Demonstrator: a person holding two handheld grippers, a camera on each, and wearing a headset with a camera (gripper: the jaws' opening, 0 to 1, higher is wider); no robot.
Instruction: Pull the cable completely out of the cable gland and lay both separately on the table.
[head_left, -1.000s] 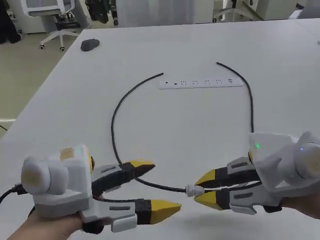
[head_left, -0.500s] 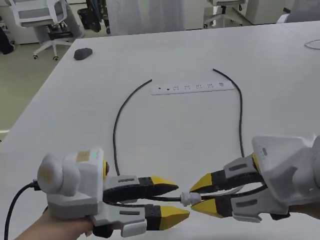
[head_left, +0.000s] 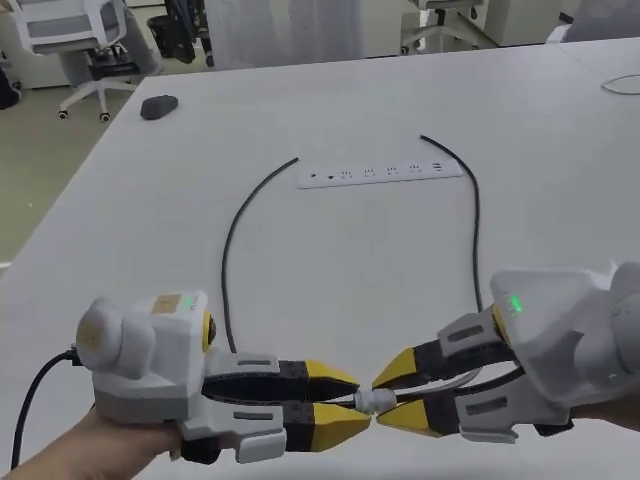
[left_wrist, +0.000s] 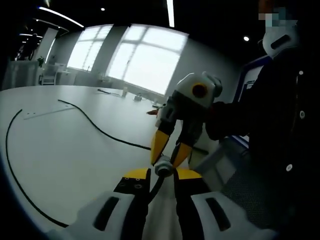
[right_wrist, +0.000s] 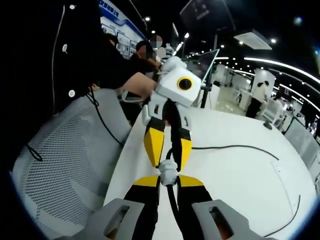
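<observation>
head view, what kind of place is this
Probably an open-plan office or lab workspace: a large white table, wheeled office chairs beyond it, and a power strip and computer mouse lying on it.

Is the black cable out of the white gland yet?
No, in the right gripper view the thin black cable passes into the small white plastic cable gland and out its far side.

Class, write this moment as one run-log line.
left tool shut on cable | right tool shut on cable gland | cable not yet pulled out
</observation>
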